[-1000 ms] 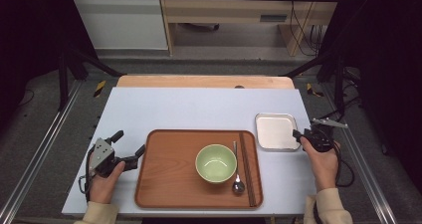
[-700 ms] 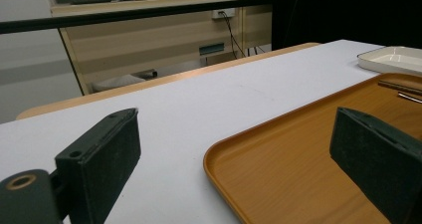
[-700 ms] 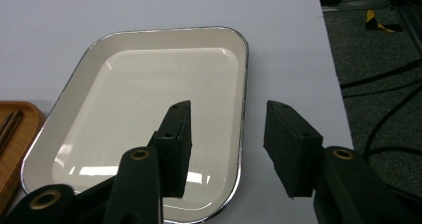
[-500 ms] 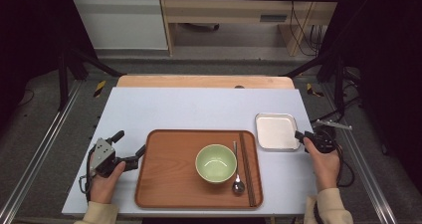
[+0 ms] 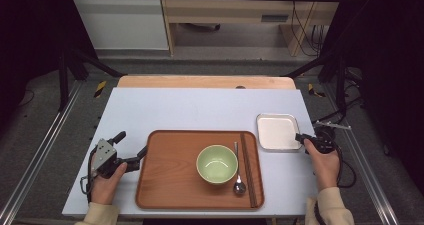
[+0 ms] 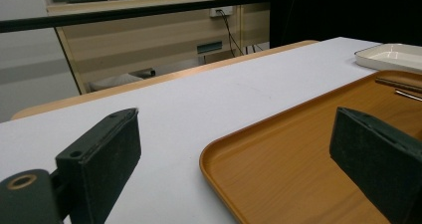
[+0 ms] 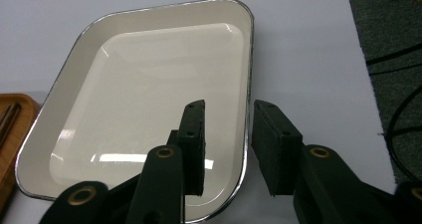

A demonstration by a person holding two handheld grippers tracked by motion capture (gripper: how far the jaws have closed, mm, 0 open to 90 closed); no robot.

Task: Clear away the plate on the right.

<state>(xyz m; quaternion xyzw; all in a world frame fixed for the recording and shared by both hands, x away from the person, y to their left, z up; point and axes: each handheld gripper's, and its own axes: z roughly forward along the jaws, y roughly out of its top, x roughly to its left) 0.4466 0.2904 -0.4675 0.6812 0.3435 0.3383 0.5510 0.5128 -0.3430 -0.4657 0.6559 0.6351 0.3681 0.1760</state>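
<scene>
A brown wooden tray (image 5: 170, 185) lies at the table's front middle. It carries a green bowl (image 5: 216, 164), a metal spoon (image 5: 238, 185) and dark chopsticks (image 5: 248, 170). My left gripper (image 5: 131, 145) sits at the tray's left edge, wide open. In the left gripper view (image 6: 234, 174), one jaw is over the table and the other over the brown tray (image 6: 278, 169). A white enamel tray (image 5: 276, 131) lies to the right. My right gripper (image 5: 301, 139) is at its right rim. In the right gripper view (image 7: 226, 134) the jaws straddle the white tray's rim (image 7: 247, 129) with a gap left.
The white table top (image 5: 200, 110) stretches bare behind both trays to a wooden strip at the far edge. Metal frame rails run along both sides of the table, and cables lie on the floor at the right. A desk stands beyond the far edge.
Almost nothing: the right hand has shifted very slightly at the white tray's rim. The left gripper and everything on the brown tray stay put.
</scene>
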